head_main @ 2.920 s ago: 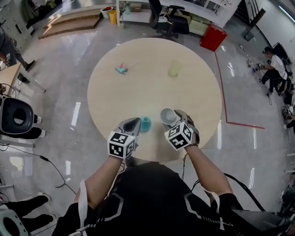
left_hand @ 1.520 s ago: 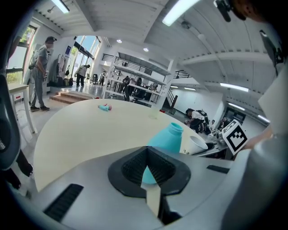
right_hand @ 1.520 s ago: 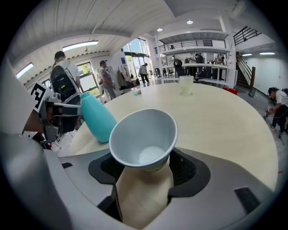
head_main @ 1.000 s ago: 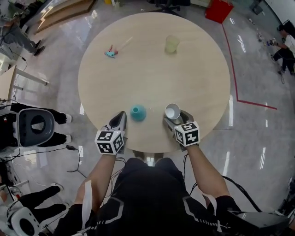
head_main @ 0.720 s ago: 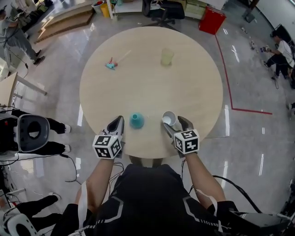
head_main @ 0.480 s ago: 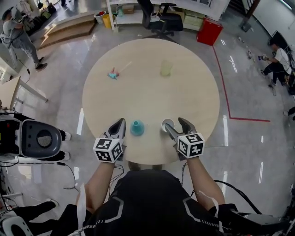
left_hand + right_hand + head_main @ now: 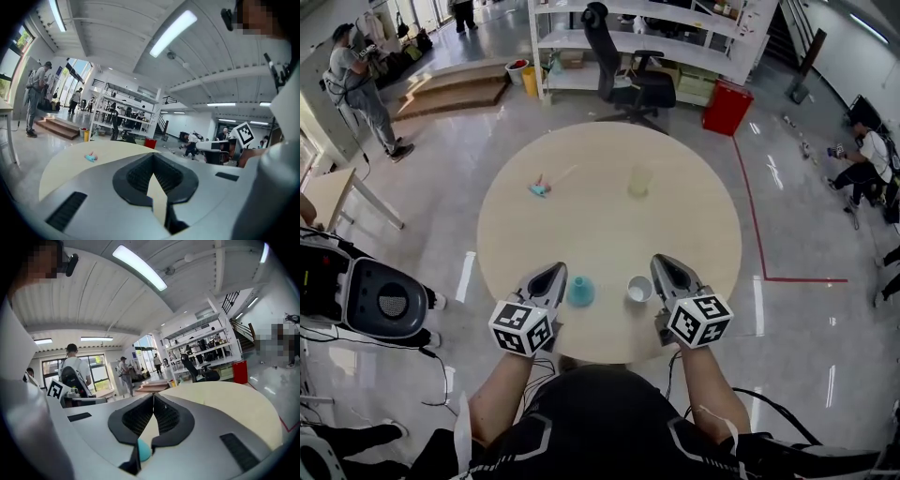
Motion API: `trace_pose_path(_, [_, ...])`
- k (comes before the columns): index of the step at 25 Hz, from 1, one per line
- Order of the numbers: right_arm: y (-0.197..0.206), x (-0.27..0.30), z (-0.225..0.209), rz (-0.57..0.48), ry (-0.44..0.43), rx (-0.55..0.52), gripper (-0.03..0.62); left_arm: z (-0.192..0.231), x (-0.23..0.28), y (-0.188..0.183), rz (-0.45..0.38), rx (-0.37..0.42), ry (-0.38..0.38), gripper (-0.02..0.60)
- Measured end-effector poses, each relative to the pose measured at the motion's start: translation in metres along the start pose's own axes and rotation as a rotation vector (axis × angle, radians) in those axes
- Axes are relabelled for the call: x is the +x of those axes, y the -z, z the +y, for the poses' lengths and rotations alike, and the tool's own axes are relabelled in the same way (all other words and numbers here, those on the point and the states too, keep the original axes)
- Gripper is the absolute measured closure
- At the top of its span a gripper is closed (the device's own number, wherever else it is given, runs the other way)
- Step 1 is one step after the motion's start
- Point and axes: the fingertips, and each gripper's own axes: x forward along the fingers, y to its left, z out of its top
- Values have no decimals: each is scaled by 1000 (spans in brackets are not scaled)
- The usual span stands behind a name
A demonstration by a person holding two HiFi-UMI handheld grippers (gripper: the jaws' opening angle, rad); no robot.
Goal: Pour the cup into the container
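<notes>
Quick status: the white cup (image 7: 638, 289) stands upright on the near part of the table (image 7: 609, 150), right between your two grippers and free of both. The teal container (image 7: 580, 292) sits just to its left, close but not touching, also upright.

R gripper (image 7: 667, 266): its jaws have just been closing and are now pinched tight w/ nothing between them. Its own view shows only a sliver of table and a bit of the teal container through the gap lower down. L gripper (image 7: 555, 273): clenched too, tips meeting, empty. So you're holding nothing on either side, and both grippers point nearly level, above the tabletop.

Progress, my read: from above the cup looks bare white inside, so the pour is prob done and the cup set down. Can't confirm, tho, since the container's mouth is too small to see into. If that's right, there's little or nothing left. If not, you'd need to re-grip the cup w/ the R gripper and tip it over the container.

On the far side, a pale yellow cup (image 7: 639, 181) and a small teal thing (image 7: 541, 188) sit well apart from all this.
</notes>
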Motion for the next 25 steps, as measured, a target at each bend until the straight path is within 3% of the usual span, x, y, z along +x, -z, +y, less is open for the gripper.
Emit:
trace_pose_path(6, [-8,-11,0,1,-15,-24,588,-22,-1,-5,12,-1,31,581])
trace_pose_path(12, [-3,-19,1,8,-116,48,588,-44,-4,-11,2,35,25,583])
trace_pose_path(18, [2,-41,-8,38,-116,-34,588,-72,-10,-6,36,54,24,583])
trace_pose_path(25, [1,-49,-3,37,-119,-32,588,-89,-23,-9,1,88,-11,583])
